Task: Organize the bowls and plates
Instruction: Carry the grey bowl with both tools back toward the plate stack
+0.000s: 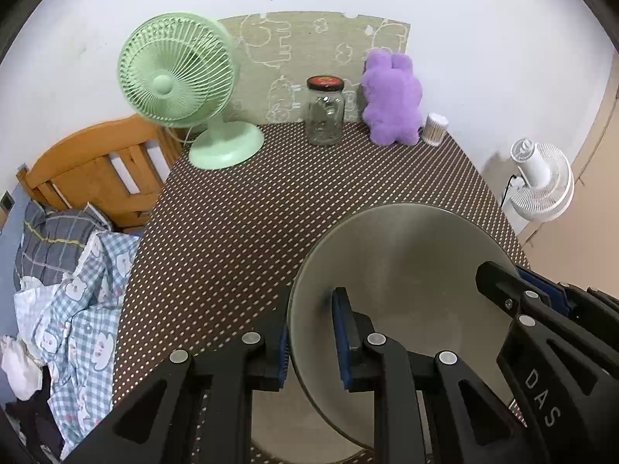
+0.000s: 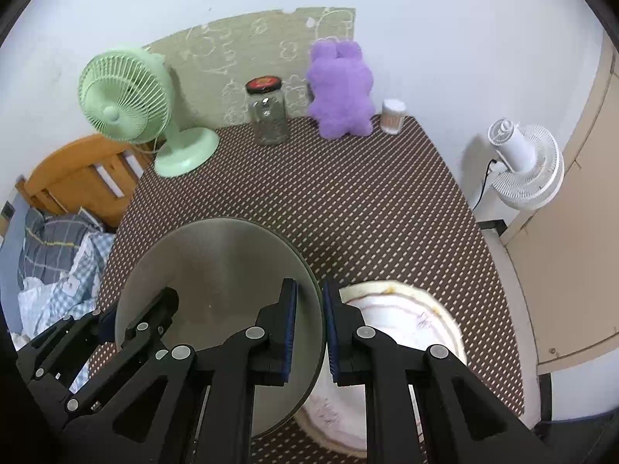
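Gripping opposite edges of one steel plate (image 1: 402, 270), both tongs are clamped on its rim and hold it above the counter (image 1: 240, 208). The left tongs (image 1: 311, 338) pinch the plate's left edge between blue pads; the right tongs (image 2: 309, 328) pinch its right edge the same way. In the left wrist view, the right tongs' black arm carries white lettering that reads "DAS"; the rest of the word is cut off. A white plate (image 2: 406, 332) with a cream rim lies on the counter, below and right of the steel plate, partly covered by it. The counter has a brown dotted cover. Along the back wall stand a green fan (image 1: 182, 81), a glass jar (image 1: 325, 112) with a red and black lid, a purple plush toy (image 1: 390, 96) and a cotton swab tub (image 1: 436, 128). The lid's print is too small to read.
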`<state>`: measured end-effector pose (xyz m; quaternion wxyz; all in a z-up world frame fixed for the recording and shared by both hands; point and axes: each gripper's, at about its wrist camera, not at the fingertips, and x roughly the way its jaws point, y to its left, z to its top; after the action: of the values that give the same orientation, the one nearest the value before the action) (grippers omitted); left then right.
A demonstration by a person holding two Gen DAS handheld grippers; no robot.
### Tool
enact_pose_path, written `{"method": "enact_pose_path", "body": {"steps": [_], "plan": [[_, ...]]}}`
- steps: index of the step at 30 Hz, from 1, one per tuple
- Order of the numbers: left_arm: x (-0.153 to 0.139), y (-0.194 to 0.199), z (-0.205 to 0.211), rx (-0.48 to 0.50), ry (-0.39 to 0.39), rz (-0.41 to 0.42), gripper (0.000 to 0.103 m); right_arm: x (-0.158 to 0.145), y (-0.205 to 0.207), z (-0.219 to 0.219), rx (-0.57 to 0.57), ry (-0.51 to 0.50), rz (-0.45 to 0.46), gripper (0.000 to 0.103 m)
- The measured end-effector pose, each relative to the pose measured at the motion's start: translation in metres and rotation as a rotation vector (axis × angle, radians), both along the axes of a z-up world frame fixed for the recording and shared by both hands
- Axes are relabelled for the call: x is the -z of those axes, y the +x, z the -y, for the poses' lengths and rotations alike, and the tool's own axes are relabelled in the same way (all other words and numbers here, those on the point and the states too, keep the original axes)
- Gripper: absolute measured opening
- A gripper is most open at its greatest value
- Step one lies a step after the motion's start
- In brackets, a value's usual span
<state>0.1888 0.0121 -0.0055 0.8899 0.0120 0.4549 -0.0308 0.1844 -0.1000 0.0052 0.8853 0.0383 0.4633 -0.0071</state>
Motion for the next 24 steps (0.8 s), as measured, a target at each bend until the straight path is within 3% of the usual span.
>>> {"method": "enact_pose_path", "body": {"steps": [24], "plan": [[0.055,-0.028,-0.052,-0.021,0.032,-0.108,0.017,0.055,-0.024,-0.052,-0.048,-0.01,-0.116,0.017]]}}
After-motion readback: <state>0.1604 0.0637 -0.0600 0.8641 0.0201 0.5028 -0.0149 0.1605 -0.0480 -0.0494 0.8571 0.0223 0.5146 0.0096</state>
